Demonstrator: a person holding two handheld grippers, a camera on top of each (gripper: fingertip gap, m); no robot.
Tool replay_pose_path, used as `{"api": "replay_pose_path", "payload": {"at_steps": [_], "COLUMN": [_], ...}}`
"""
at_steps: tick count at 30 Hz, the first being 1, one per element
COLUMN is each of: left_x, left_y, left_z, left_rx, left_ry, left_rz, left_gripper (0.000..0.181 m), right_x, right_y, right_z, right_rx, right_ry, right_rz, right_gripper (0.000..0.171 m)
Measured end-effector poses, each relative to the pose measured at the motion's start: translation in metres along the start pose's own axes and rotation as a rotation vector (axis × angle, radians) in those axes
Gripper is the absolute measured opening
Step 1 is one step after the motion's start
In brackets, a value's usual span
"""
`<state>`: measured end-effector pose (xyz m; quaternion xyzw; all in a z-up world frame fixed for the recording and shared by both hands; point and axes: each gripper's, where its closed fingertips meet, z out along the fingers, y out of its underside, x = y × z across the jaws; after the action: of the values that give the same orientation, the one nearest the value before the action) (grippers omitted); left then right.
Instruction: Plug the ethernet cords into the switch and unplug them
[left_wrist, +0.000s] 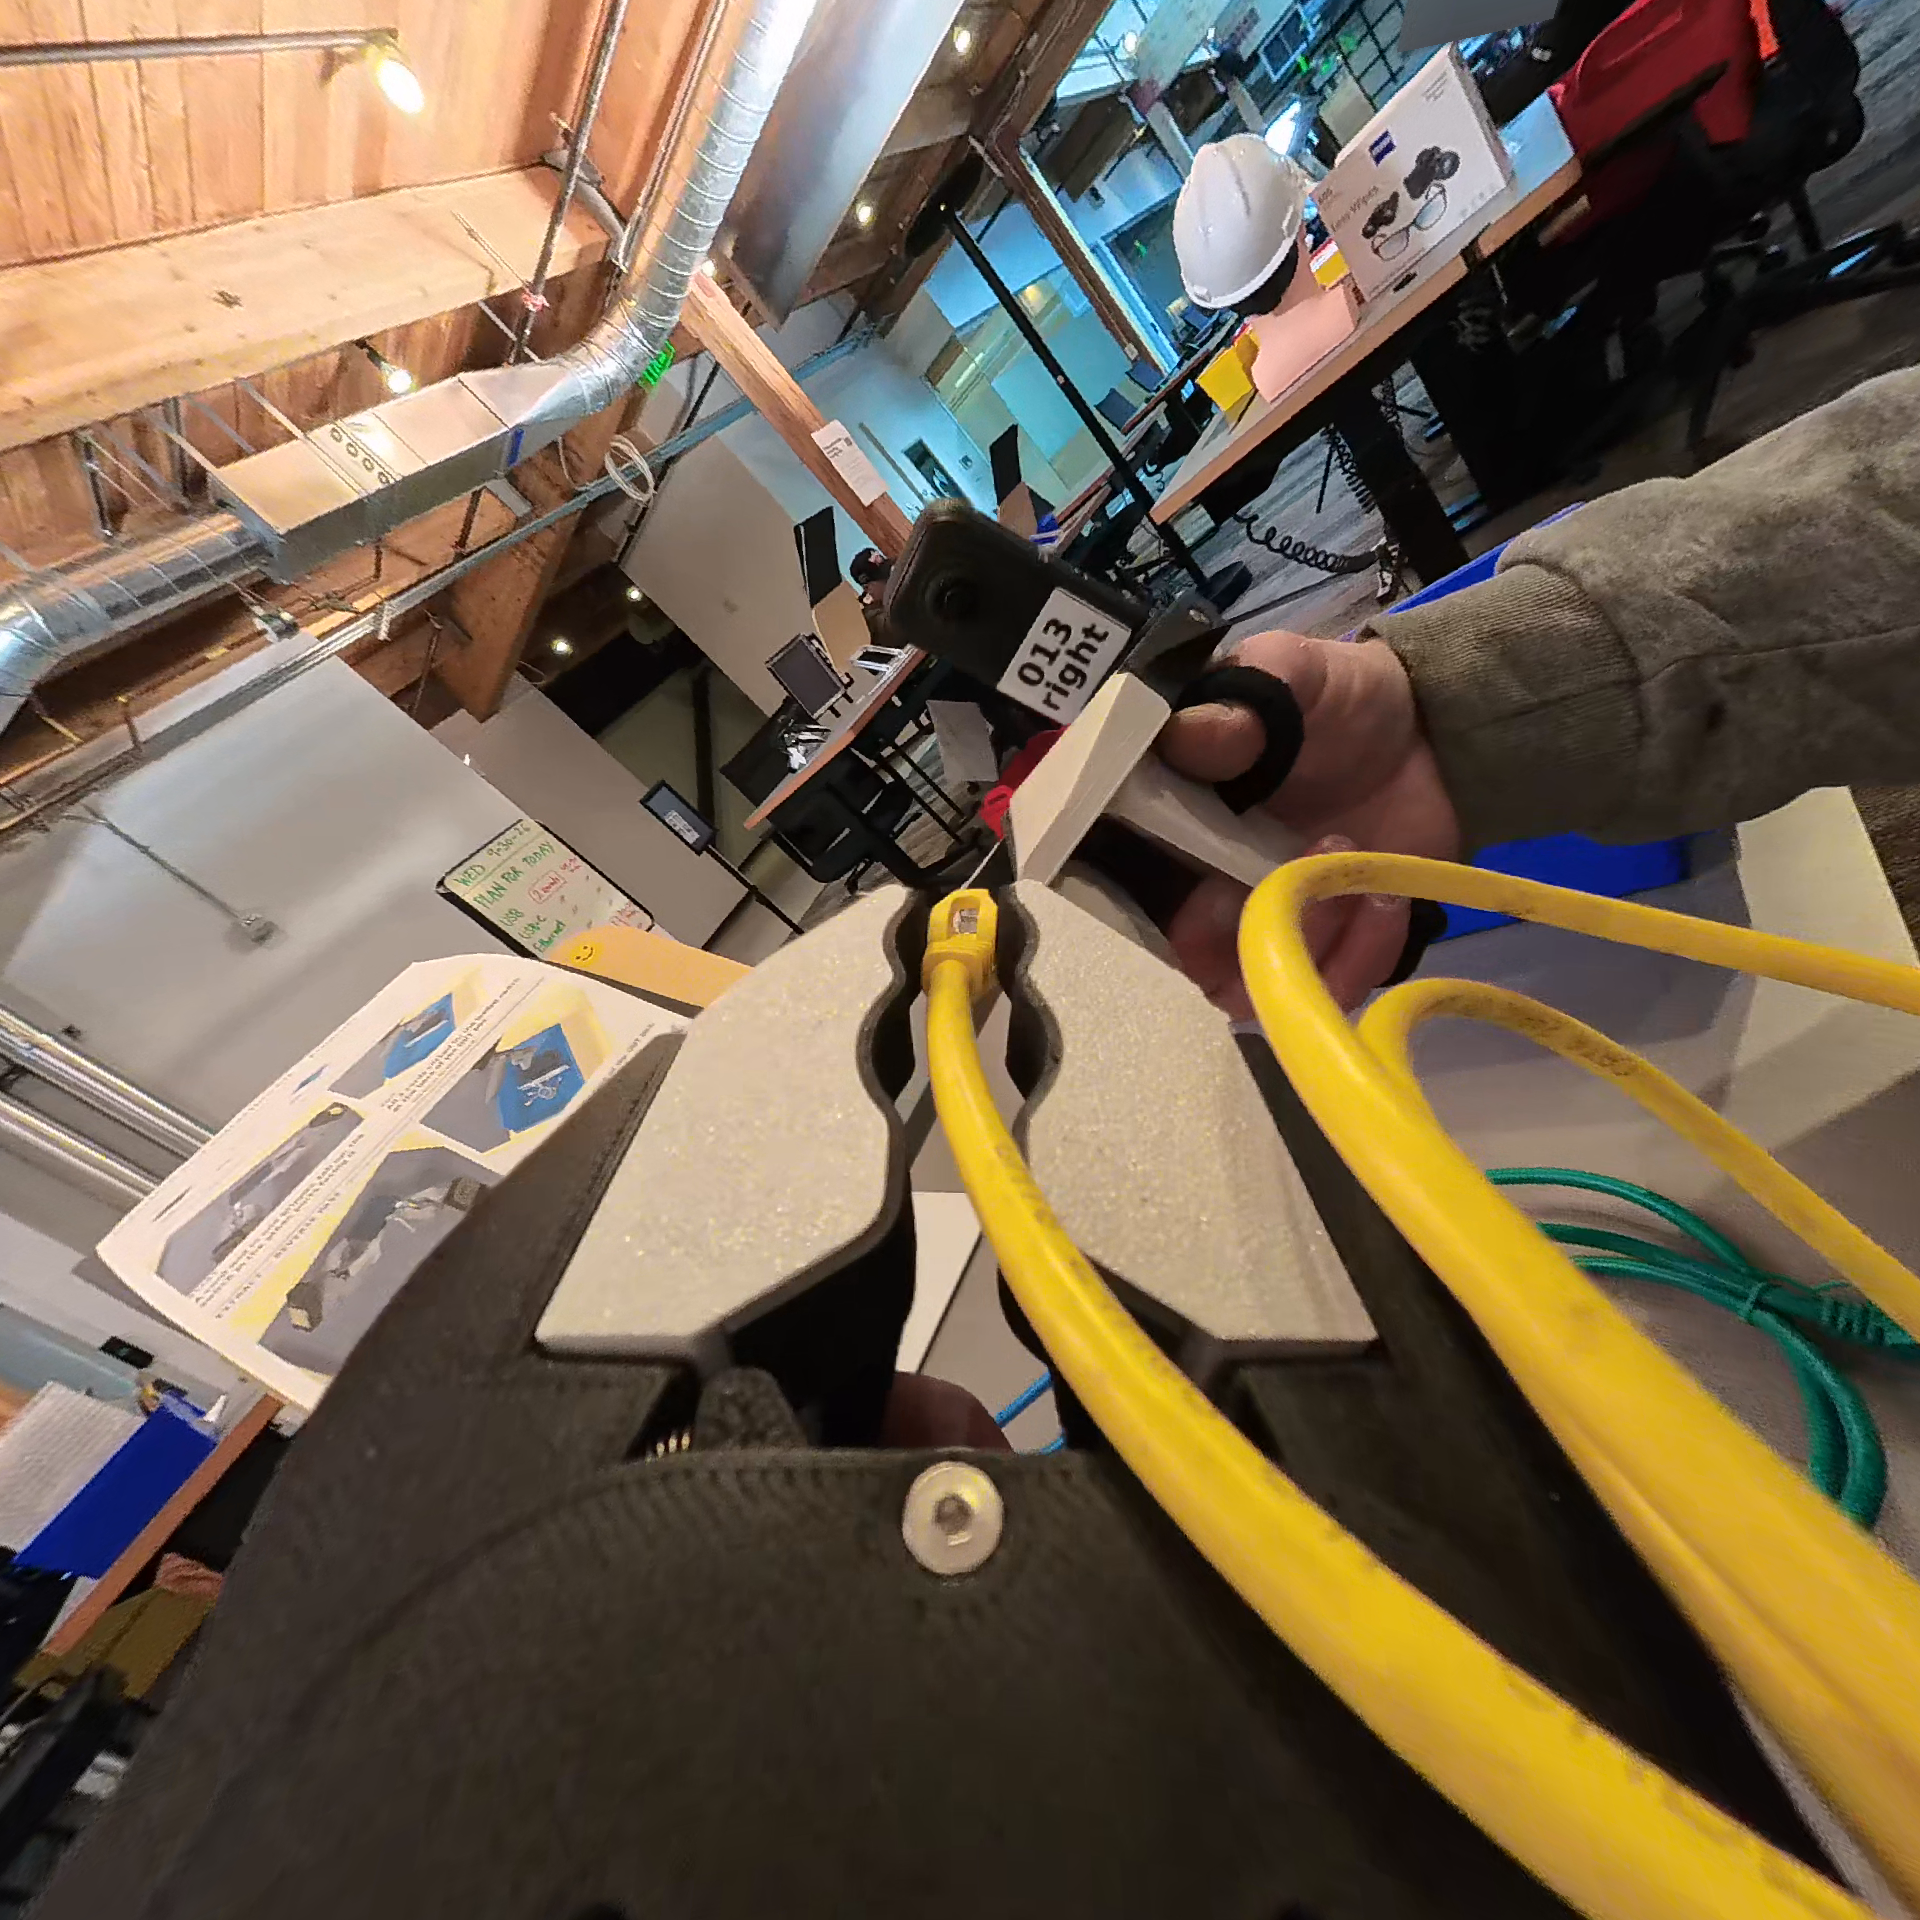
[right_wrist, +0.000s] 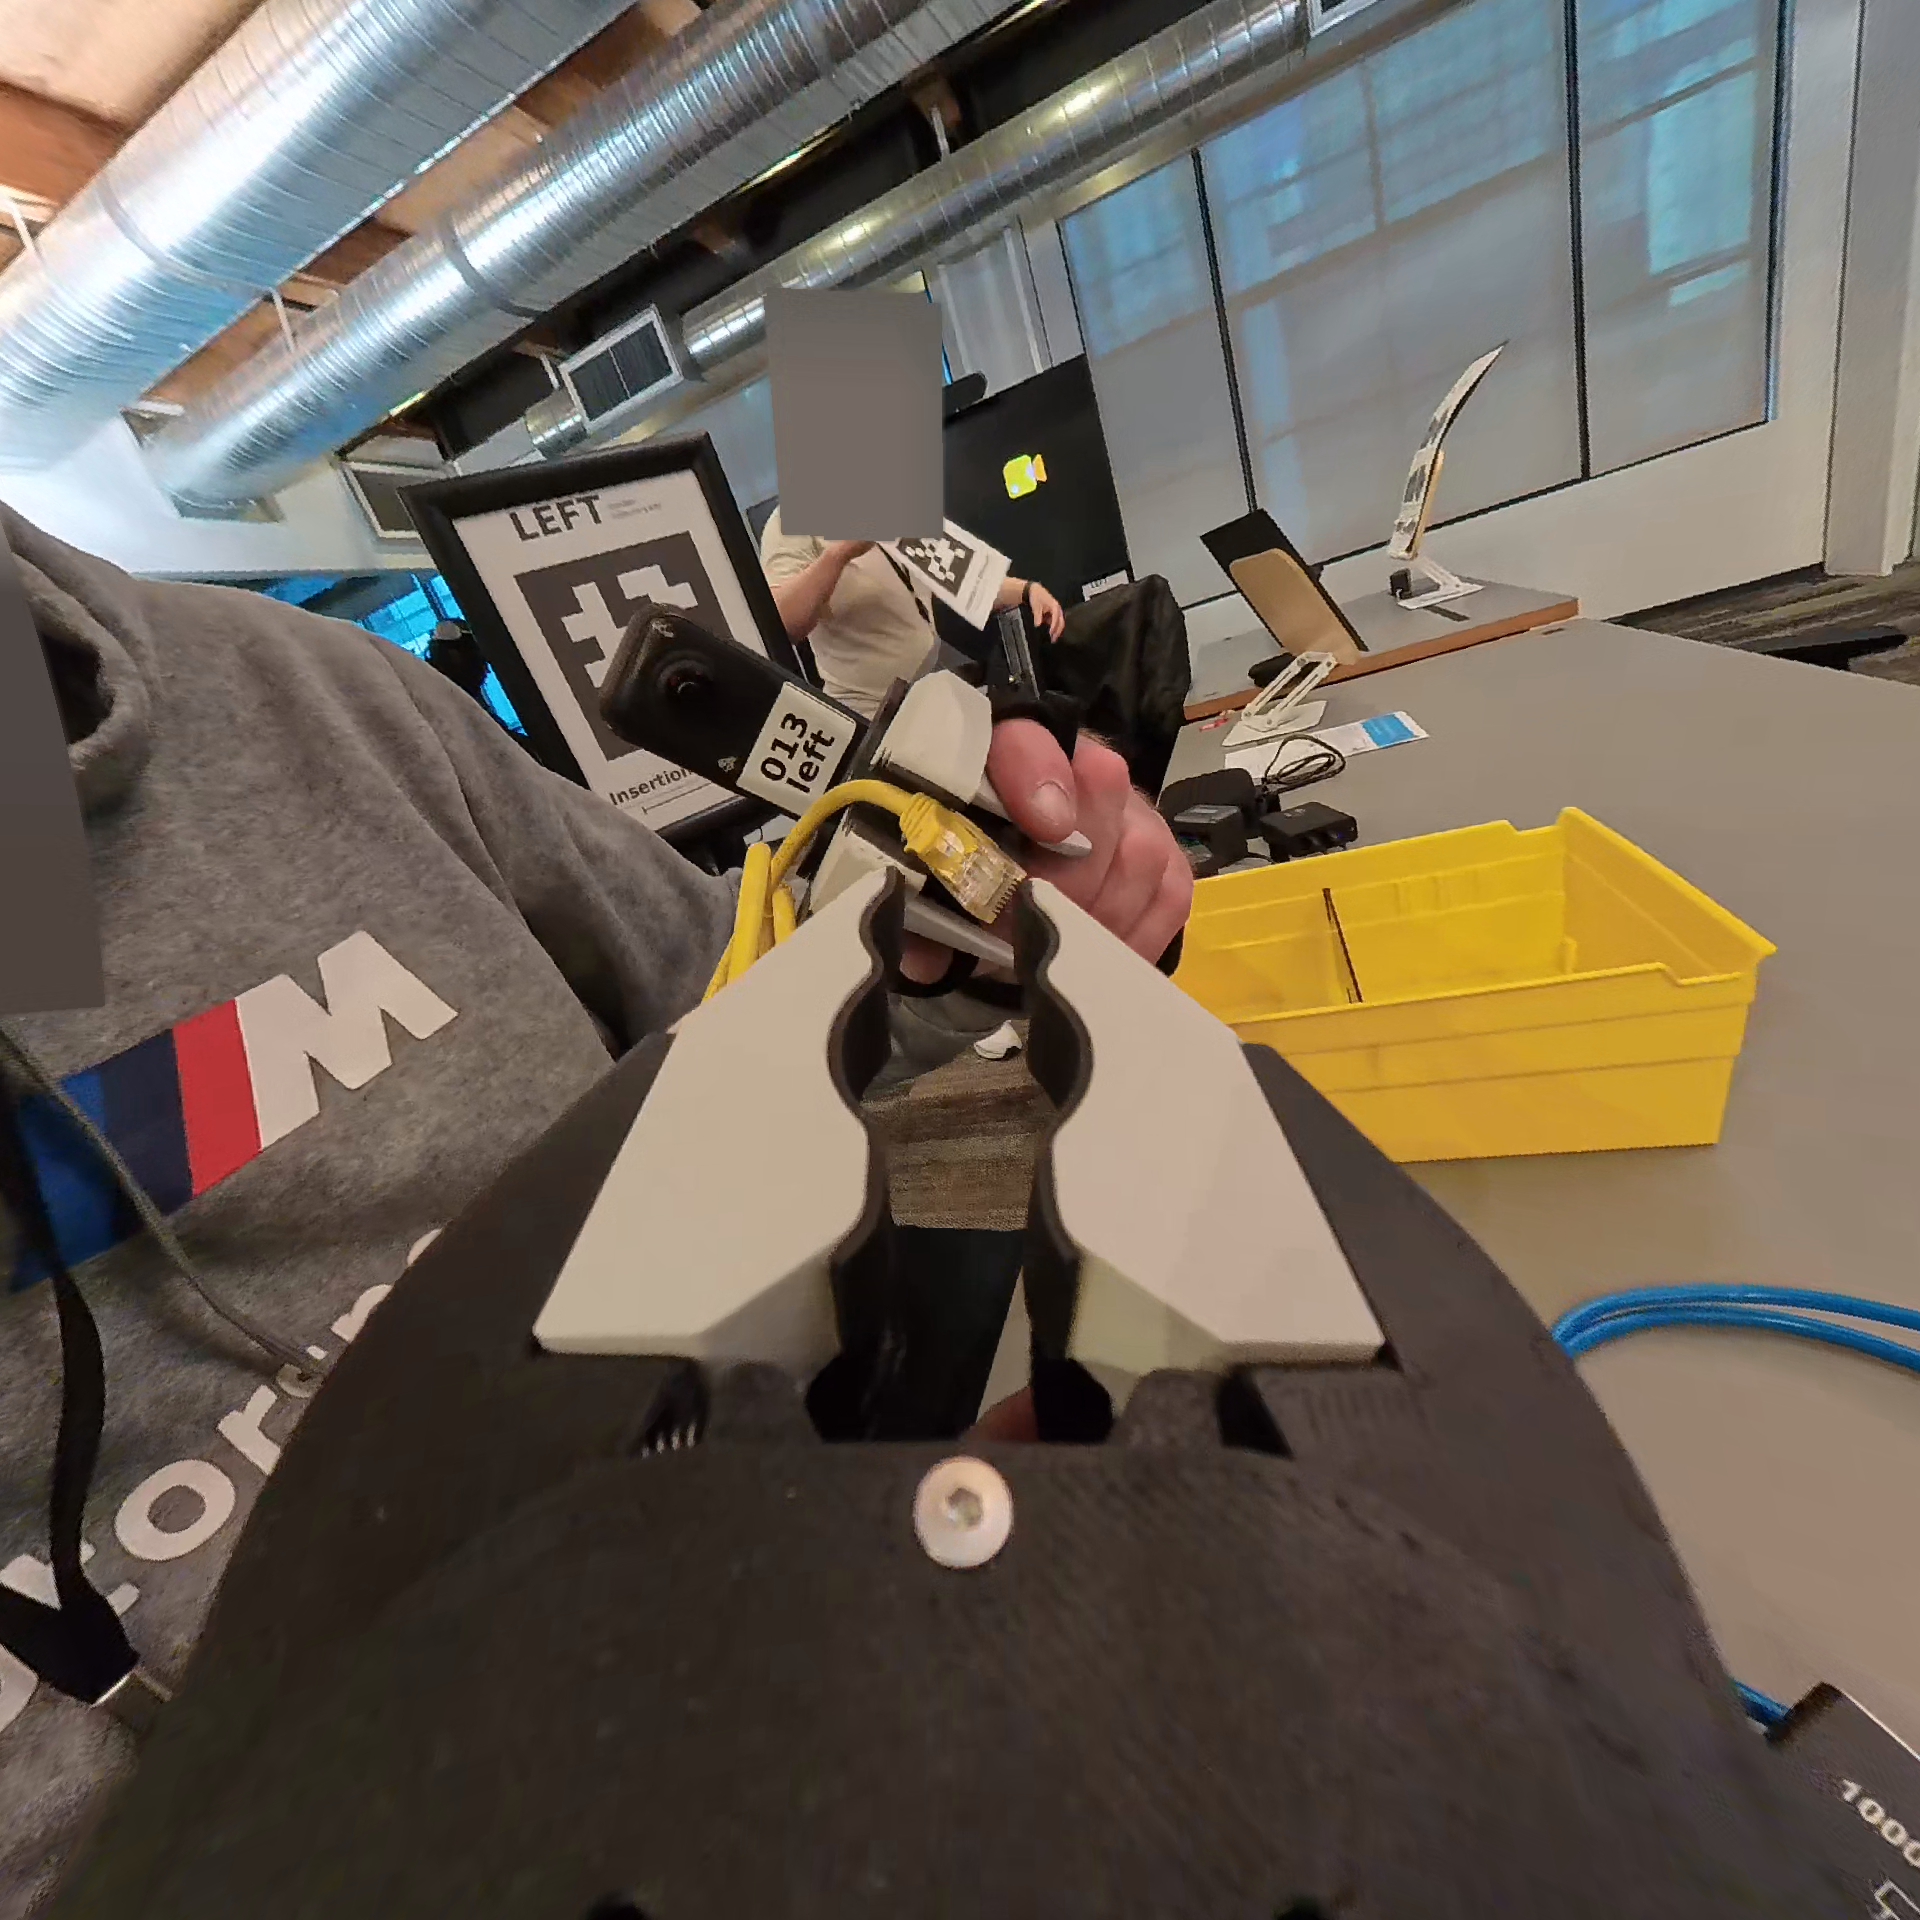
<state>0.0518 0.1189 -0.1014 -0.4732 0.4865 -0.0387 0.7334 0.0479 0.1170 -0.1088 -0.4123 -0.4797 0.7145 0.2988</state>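
Observation:
My left gripper (left_wrist: 963, 914) is shut on the plug end of a yellow ethernet cord (left_wrist: 1039, 1226), held up in the air. The cord runs back between the jaws and loops to the right. In the right wrist view the left gripper (right_wrist: 914, 868) holds the yellow plug (right_wrist: 961, 852) with its clear tip pointing at my right gripper (right_wrist: 956, 899), which is open and empty just in front of it. The right gripper's white finger (left_wrist: 1081, 769) shows close behind the plug. A black box corner (right_wrist: 1849, 1787) at lower right may be the switch.
A green cord (left_wrist: 1766, 1309) lies on the grey table (right_wrist: 1662, 769). Blue cords (right_wrist: 1714, 1314) lie on it and run towards the black box. A yellow bin (right_wrist: 1455, 997) stands on the table. A framed marker sign (right_wrist: 582, 613) and a person's grey sweatshirt (right_wrist: 312, 831) are on the left. Less than 4 cm separates the two grippers' tips.

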Motion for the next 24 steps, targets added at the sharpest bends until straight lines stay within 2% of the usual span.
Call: {"api": "replay_pose_path", "payload": {"at_steps": [24], "left_x": [-0.0016], "left_y": [0.0033], "left_z": [0.0023], "left_rx": [-0.025], "left_ry": [-0.046], "left_rz": [0.072], "left_gripper": [0.013], "right_x": [0.0027], "right_y": [-0.0022], "right_z": [-0.0005], "right_rx": [0.016], "right_ry": [0.011], "right_rz": [0.024], "right_gripper": [0.021]}}
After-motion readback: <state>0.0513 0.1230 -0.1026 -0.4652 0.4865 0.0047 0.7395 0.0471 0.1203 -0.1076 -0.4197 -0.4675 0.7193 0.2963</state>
